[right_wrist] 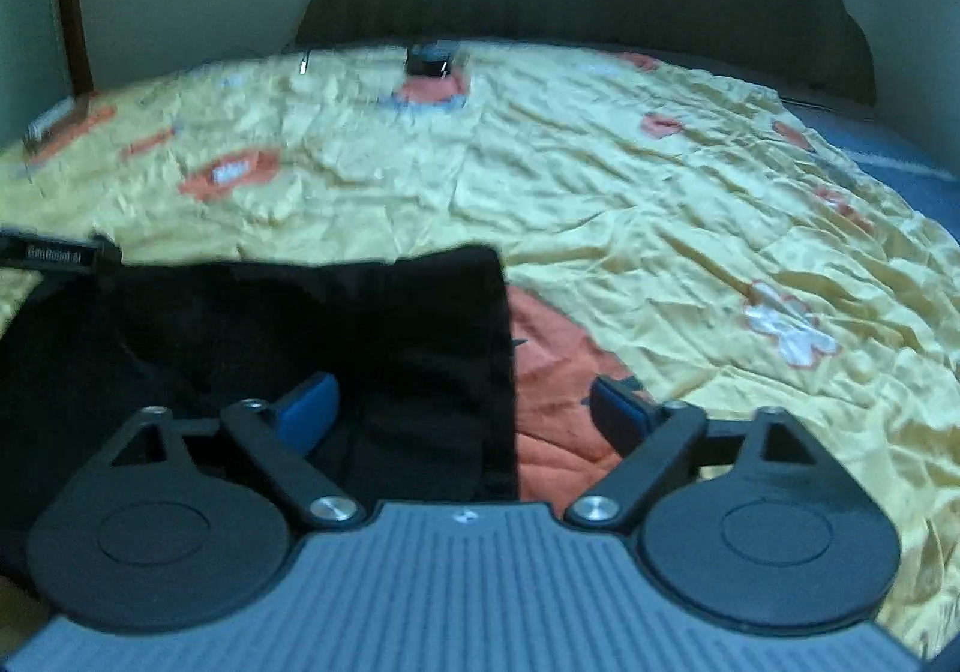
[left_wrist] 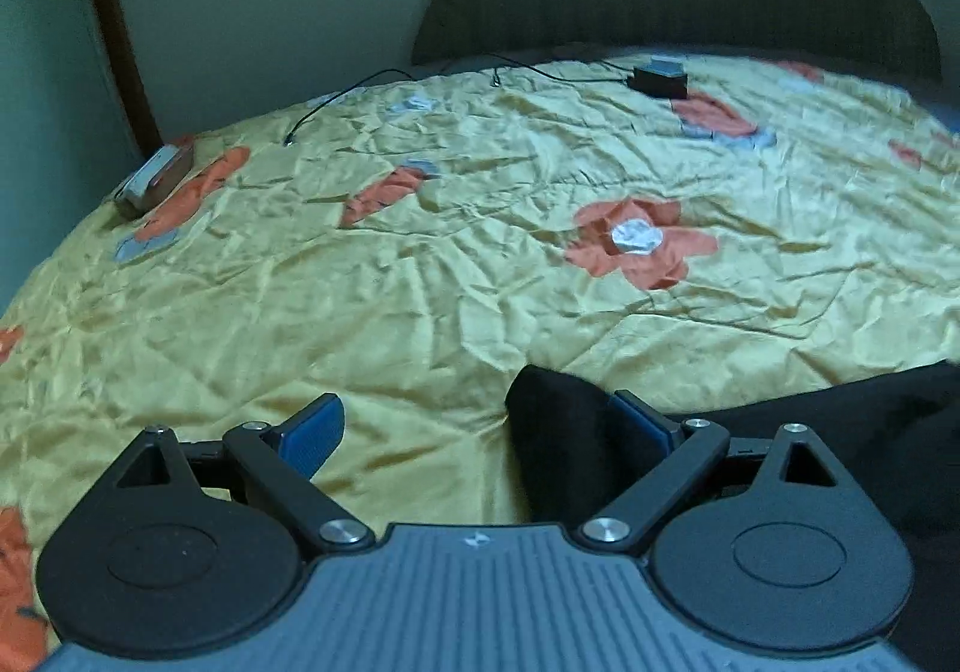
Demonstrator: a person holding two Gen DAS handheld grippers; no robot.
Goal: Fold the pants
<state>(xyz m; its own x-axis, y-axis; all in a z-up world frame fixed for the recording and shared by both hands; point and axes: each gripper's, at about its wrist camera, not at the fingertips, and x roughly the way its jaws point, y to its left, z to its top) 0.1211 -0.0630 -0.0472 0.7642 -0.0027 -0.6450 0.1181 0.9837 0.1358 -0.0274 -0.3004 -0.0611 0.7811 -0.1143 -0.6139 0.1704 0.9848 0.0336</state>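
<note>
On the left side of the crumpled yellow satin bedspread with orange flowers [left_wrist: 456,264], a small grey box-like device [left_wrist: 153,180] is lying near the edge, well apart from the work. The left gripper [left_wrist: 480,426] is hovering low over the spread with its blue-padded jaws standing wide; a corner of the black, soft fabric pants [left_wrist: 570,432] is lying against the inner face of the right pad, but nothing is being pinched.

Further right, the pants [right_wrist: 336,324] are lying flat on the near part of the bed, their straight right edge running between the fingers of the right gripper [right_wrist: 462,408]. Its jaws are spread wide too, one pad over the cloth, the other over an orange flower, gripping nothing.

The cloth is looking limp and light, likely to sag and drag on the slick satin, so each gripper is probably best closing on a corner or hem edge, lifting both ends together to keep the fold square.
</note>
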